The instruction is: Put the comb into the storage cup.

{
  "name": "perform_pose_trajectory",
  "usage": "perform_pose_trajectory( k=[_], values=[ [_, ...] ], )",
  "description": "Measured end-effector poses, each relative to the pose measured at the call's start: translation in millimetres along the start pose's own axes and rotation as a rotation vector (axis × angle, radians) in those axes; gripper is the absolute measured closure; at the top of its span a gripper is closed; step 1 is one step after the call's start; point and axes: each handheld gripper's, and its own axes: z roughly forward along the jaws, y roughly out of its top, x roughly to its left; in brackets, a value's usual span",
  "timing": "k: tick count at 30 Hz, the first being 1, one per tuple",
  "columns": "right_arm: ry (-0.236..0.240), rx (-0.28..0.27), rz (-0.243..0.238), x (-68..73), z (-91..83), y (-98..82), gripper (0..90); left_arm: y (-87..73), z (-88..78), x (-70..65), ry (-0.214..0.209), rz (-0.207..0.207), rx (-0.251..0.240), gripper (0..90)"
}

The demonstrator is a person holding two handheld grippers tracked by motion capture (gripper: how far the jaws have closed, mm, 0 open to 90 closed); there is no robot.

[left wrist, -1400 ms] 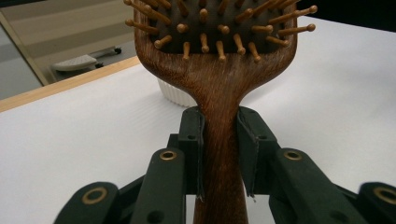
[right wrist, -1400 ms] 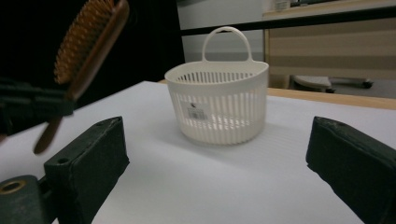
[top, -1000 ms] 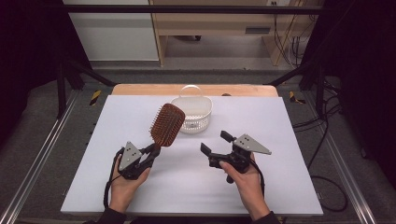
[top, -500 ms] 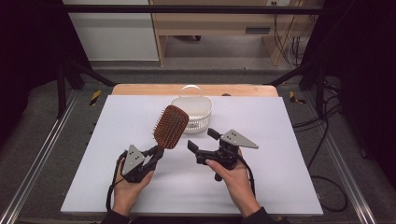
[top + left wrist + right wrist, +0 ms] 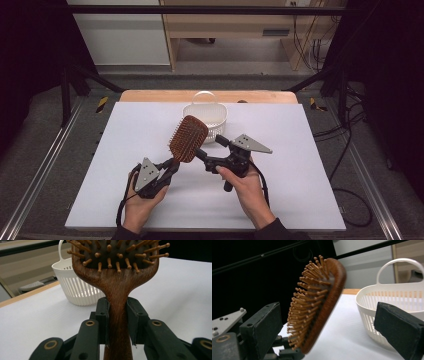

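One brush, dark reddish-brown wood with a paddle head and rows of ball-tipped wooden pins, is held up over the middle of the desk. The left gripper is clamped on its handle; the handle's lower end runs out of the left gripper view. The right gripper gapes wide around the head, pads apart from it. One white slatted basket stands near the far edge, its front partly hidden by the brush.
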Motion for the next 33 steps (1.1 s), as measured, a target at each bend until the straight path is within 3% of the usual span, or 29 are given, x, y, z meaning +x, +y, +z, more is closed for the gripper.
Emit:
perform_pose_trajectory(
  k=[19, 29, 33],
  values=[
    [0.09, 0.017, 0.11, 6.9, 20.1, 18.9, 20.4, 6.6, -2.2, -10.5, -0.021, 0.027, -0.03, 72.3],
    [0.095, 0.017, 0.182, 2.0, 23.4, 20.6, 25.6, 7.5, -2.7, -12.0, -0.022, 0.038, -0.037, 72.3],
    [0.101, 0.015, 0.189, 2.2, 23.6, 21.7, 29.2, 7.5, -2.4, -12.5, -0.025, 0.038, -0.038, 72.3]
  ],
)
